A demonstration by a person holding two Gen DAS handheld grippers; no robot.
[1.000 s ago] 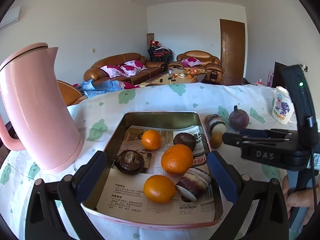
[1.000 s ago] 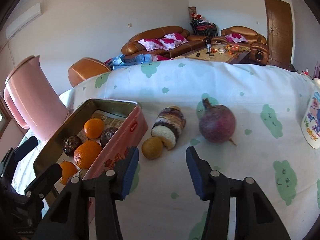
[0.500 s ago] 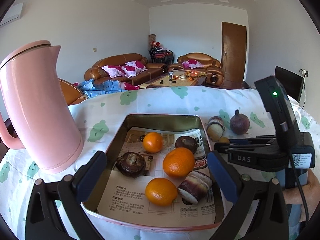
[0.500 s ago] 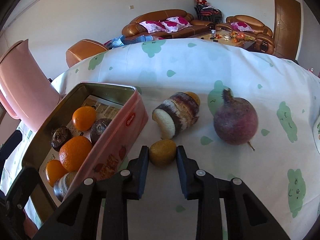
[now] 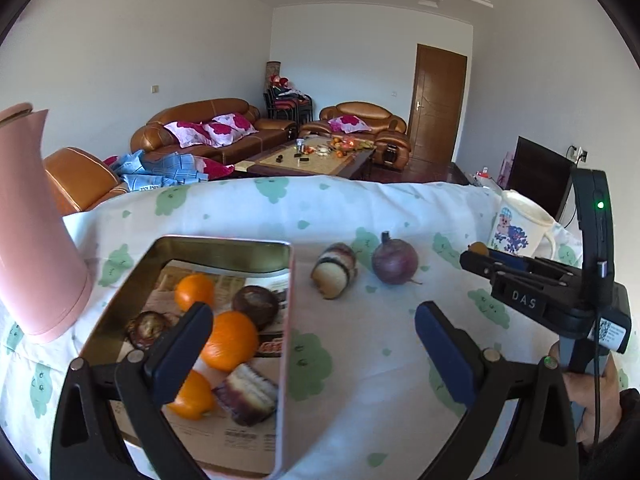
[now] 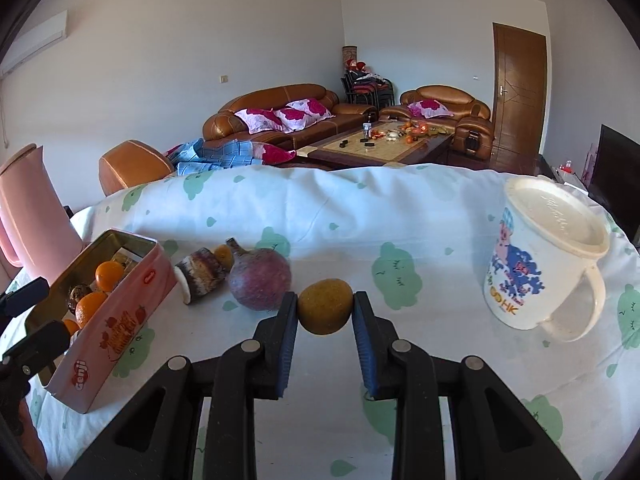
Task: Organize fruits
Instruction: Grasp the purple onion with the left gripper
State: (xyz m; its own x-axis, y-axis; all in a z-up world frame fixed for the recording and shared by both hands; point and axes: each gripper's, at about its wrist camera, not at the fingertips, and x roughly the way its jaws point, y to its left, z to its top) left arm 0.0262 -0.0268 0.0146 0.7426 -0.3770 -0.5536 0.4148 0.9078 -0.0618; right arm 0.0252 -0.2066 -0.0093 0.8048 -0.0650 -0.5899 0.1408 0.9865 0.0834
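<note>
My right gripper (image 6: 325, 305) is shut on a small yellow-brown fruit (image 6: 326, 318) and holds it off the cloth; in the left wrist view this fruit (image 5: 477, 247) shows at its tips. On the cloth lie a round purple fruit (image 6: 259, 280) and a striped cut piece (image 6: 202, 272), with another small yellowish fruit (image 6: 223, 255) behind. The pink tin (image 6: 120, 320) at left holds several oranges (image 5: 229, 340) and dark fruits on paper. My left gripper (image 5: 310, 320) is open, above the tin's right wall (image 5: 287, 320), with nothing between its fingers.
A tall pink jug (image 5: 32, 240) stands left of the tin. A white lidded mug (image 6: 540, 256) with a cartoon print stands at the right. A person's hand (image 5: 592, 392) grasps the right gripper's handle. The cloth-covered table drops off at its far edge.
The right gripper closed on the small yellow-brown fruit, then lifted it and carried it right, toward the mug. The left gripper shifted right, so the tin now sits at the left of its view.
</note>
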